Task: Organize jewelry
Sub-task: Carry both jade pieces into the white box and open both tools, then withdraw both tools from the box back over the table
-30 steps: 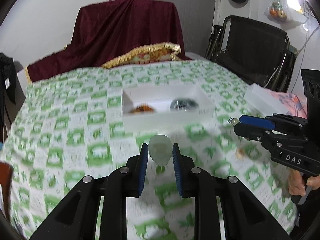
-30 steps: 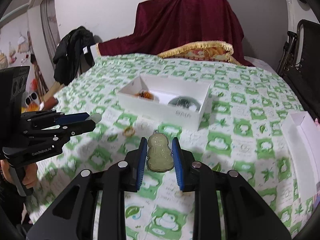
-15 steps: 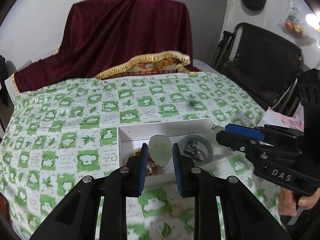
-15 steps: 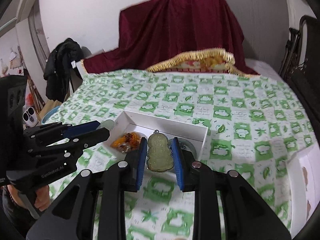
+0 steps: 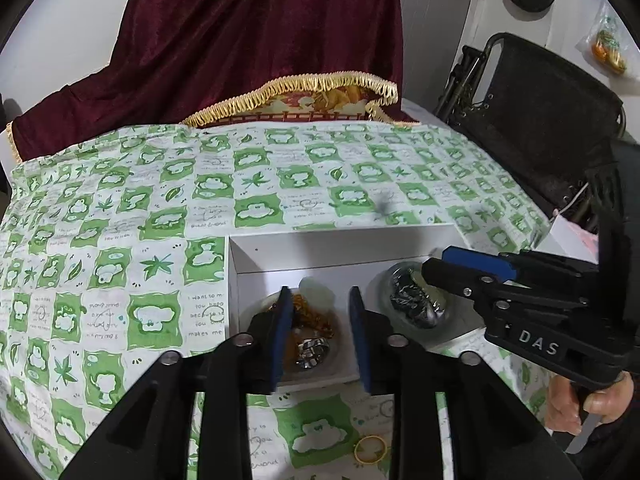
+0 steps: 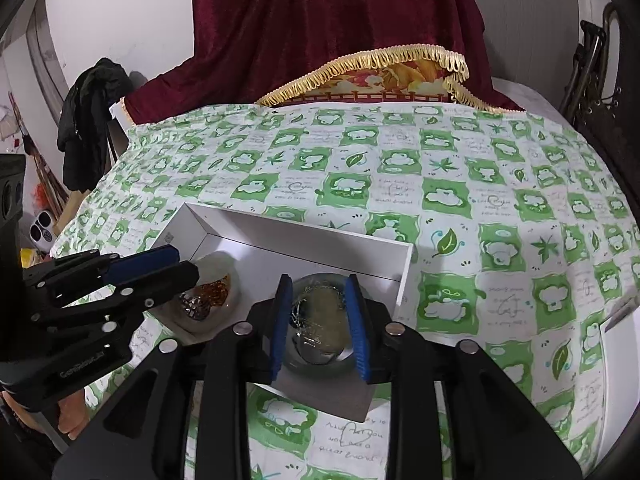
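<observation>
While loose, pale translucent jade pendant (image 5: 316, 291), carved

Two grippers — left gripper (image 5: 318, 308) & right gripper (image 6: 318, 304) — over one white box (image 5: 340, 246) w/ two round dishes inside: amber-chain dish (image 5: 316, 344) under the left tool, silver-chain dish (image 5: 416, 300) under the right. One pale jade pendant (image 5: 316, 290) just ahead of the left tips; one gold ring (image 5: 371, 447) on the cloth, nearer than the box.

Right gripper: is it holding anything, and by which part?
Yes. The right gripper pinches a greenish pendant by its two side edges, above the glass bowl in the white box.
</observation>
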The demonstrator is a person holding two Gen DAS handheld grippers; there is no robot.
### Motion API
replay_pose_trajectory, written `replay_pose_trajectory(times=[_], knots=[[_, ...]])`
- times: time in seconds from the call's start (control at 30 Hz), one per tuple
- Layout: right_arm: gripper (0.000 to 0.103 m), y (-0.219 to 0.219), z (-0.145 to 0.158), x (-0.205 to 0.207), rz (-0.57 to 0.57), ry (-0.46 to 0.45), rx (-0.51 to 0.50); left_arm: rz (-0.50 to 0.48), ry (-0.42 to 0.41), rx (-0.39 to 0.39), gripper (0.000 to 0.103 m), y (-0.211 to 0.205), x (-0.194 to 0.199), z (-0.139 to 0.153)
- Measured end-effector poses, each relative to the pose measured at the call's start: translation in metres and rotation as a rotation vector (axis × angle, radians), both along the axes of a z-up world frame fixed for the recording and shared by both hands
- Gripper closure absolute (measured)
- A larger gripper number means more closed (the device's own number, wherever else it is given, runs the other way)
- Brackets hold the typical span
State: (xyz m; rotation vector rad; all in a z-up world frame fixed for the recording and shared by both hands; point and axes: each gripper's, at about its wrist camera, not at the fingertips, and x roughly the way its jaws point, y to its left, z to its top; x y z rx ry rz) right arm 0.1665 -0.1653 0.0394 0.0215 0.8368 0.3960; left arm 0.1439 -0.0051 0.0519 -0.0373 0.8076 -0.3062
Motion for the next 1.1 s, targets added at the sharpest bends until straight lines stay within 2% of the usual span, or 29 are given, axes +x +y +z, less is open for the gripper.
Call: replay_pose_trajectory(times=[0.2,0.27,0.43,0.5,0.57,0.7,0.83,0.97,1.1], knots=[[0.077,-0.006,0.01,-0.009,-0.004,-0.027,0.03,0.014,-0.039,-0.026,0.06,0.005,-0.012,0.013],[0.076,-0.008,0.013,-0.015,-0.008,-0.041,0.034,0.027,-0.053,-0.033,0.052,0.009,-0.018,0.016],[0.063,-0.017,0.025,-0.031,-0.025,-0.091,0.049,0.047,-0.065,-0.06,0.041,0.017,-0.035,0.017],[0.055,-0.021,0.03,-0.04,-0.034,-0.114,0.057,0.055,-0.071,-0.062,0.035,0.02,-0.042,0.016],[0.047,-0.025,0.033,-0.05,-0.049,-0.142,0.059,0.065,-0.082,-0.05,0.028,0.02,-0.053,0.014],[0.038,-0.033,0.036,-0.066,-0.067,-0.181,0.061,0.069,-0.093,-0.013,0.021,0.017,-0.069,0.009],[0.026,-0.048,0.035,-0.087,-0.088,-0.207,0.084,0.077,-0.084,0.047,0.01,0.011,-0.083,-0.003],[0.009,-0.07,0.03,-0.105,-0.139,-0.221,0.109,0.089,-0.044,0.078,0.007,0.011,-0.092,-0.016],[0.008,-0.096,0.025,-0.116,-0.19,-0.211,0.138,0.11,-0.01,0.072,0.004,0.016,-0.098,-0.024]])
